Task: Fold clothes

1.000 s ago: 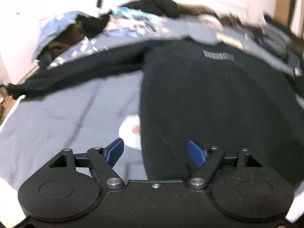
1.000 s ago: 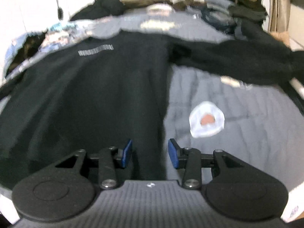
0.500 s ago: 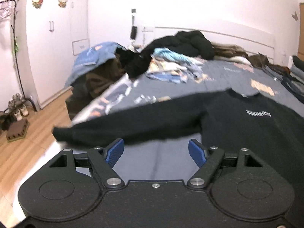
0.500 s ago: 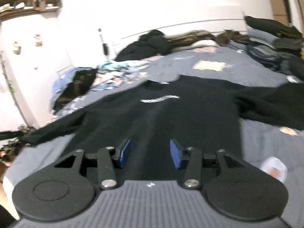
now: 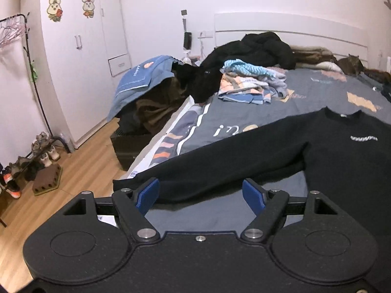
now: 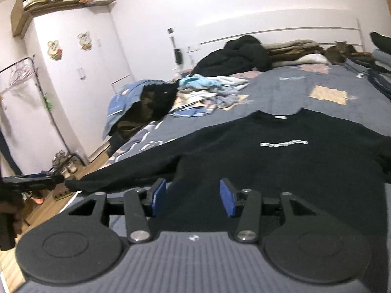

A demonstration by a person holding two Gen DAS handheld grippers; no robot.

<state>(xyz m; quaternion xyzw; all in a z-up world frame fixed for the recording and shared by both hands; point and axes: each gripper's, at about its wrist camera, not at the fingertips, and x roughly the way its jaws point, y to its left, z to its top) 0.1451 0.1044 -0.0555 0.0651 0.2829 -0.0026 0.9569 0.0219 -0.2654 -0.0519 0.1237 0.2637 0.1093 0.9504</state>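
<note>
Black sweater point(image 6: 281, 161) lies flat, front up, on the grey-blue bed point(image 5: 305, 97). Collar toward the headboard, at 12 o'clock in the right wrist view. White lettering across the chest. One sleeve point(image 5: 220, 166) stretched straight out toward the bed's edge at 9 o'clock, cuff at the mattress corner.

Left gripper point(image 5: 200, 196): jaws spread wide, nothing between them. Blue pads point(image 5: 147, 195) bare. It hovers over the near edge of the bed, with the sleeve crossing just beyond the fingertips; contact not evident.

Right gripper point(image 6: 193, 200): jaws parted, narrower than the left, nothing held. It points at the sweater's lower body; the hem region sits just past the pads. Cannot tell if it touches the cloth.

Surroundings, left wrist view: heap of light clothes point(image 5: 251, 83) at 12 o'clock on the bed, dark jacket pile point(image 5: 256, 48) behind it near the headboard. Blue cloth point(image 5: 144, 75) draped over a brown heap beside the bed at 10 o'clock. White wardrobe point(image 5: 80, 61) with two rabbit stickers at 10–11 o'clock. Shoes point(image 5: 44, 149) on a low rack at 9 o'clock, wood floor point(image 5: 80, 171) below.
</note>
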